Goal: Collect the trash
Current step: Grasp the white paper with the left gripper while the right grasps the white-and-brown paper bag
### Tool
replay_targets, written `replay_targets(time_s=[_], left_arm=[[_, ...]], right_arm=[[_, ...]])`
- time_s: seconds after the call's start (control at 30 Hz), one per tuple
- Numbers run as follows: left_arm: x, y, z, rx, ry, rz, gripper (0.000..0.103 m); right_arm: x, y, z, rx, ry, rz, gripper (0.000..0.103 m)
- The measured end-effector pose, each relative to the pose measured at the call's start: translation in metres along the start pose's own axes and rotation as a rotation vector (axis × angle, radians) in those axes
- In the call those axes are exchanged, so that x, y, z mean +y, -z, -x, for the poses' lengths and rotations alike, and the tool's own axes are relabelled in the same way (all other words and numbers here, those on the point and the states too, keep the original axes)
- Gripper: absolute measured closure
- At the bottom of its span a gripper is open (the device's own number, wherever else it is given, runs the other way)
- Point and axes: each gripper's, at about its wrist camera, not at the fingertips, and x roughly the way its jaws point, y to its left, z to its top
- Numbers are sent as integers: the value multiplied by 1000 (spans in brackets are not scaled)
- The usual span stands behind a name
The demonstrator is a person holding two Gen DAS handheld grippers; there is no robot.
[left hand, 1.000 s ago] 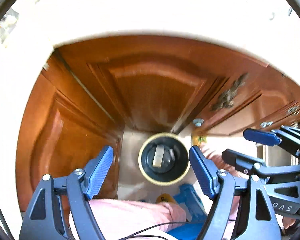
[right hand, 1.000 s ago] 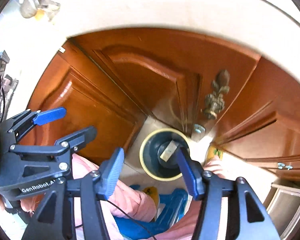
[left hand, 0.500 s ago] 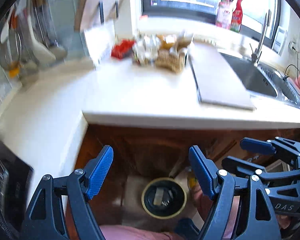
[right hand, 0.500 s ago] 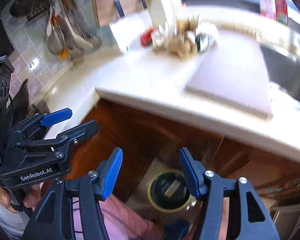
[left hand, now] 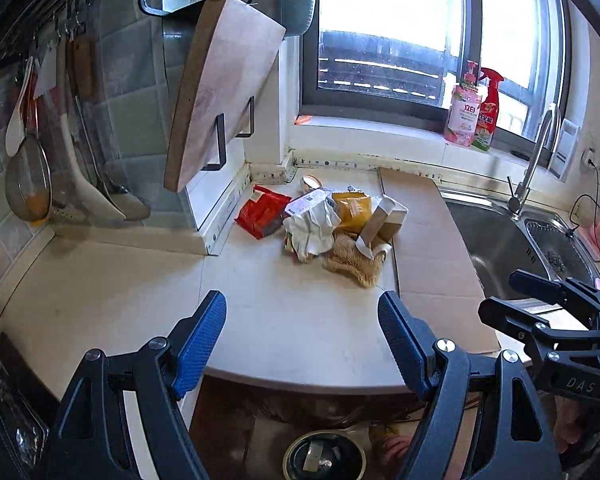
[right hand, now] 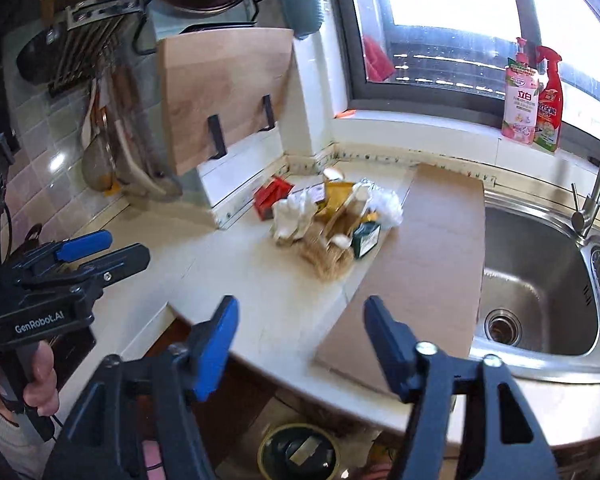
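Observation:
A pile of trash lies on the white counter [left hand: 284, 320]: a red wrapper [left hand: 262, 210], crumpled white paper [left hand: 311, 226], a yellow packet [left hand: 353, 206], a small carton [left hand: 386, 220] and a tan fibrous wad [left hand: 354, 262]. The pile also shows in the right wrist view [right hand: 328, 220]. A round trash bin [left hand: 325, 456] with a yellow rim stands on the floor below the counter edge, holding a scrap. My left gripper [left hand: 302, 340] is open and empty, above the counter's front edge. My right gripper [right hand: 300, 336] is open and empty, likewise short of the pile.
A flat cardboard sheet [right hand: 420, 264] lies on the counter right of the pile, next to the steel sink [right hand: 528, 280] and tap [right hand: 596, 184]. A wooden cutting board [left hand: 220, 92] hangs on a rack at the back left. Utensils hang on the tiled wall [left hand: 40, 152]. Two bottles [left hand: 474, 108] stand on the windowsill.
Both grippers have swung up from pointing down at the floor bin and cabinet doors to facing the counter and the trash pile. Both stay open and empty.

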Motion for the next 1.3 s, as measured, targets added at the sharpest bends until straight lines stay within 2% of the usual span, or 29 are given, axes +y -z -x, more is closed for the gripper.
replay_targets(time_s=[0.1, 0.37, 0.47, 0.57, 0.7, 0.8, 0.93, 1.03, 1.27, 1.3], left_arm=[[-2, -17, -24, -1, -6, -30, 26], [-8, -47, -112, 77, 87, -52, 26], [-11, -54, -145, 99, 90, -61, 26], [-11, -59, -180, 131, 101, -41, 26], [-5, -66, -218, 174, 142, 36, 26], [-1, -71, -240, 199, 173, 90, 26], [-4, -77, -262, 214, 171, 115, 26], [-7, -78, -277, 237, 161, 126, 26], [-8, -75, -301, 277, 127, 145, 28], [-8, -75, -302, 279, 128, 149, 40]], right_arm=[[-16, -19, -19, -36, 17, -42, 18], [-51, -46, -100, 2, 10, -128, 18], [-55, -50, -123, 10, 9, -136, 18], [-59, -52, -146, 24, 13, -149, 18], [-66, -54, -167, 34, -1, -172, 20], [-70, -55, -177, 43, -11, -171, 30], [-75, -55, -192, 82, -46, -189, 55], [-77, -52, -197, 95, -64, -199, 66], [-76, -49, -196, 86, -75, -195, 69], [-76, -50, -196, 84, -79, -195, 71]])
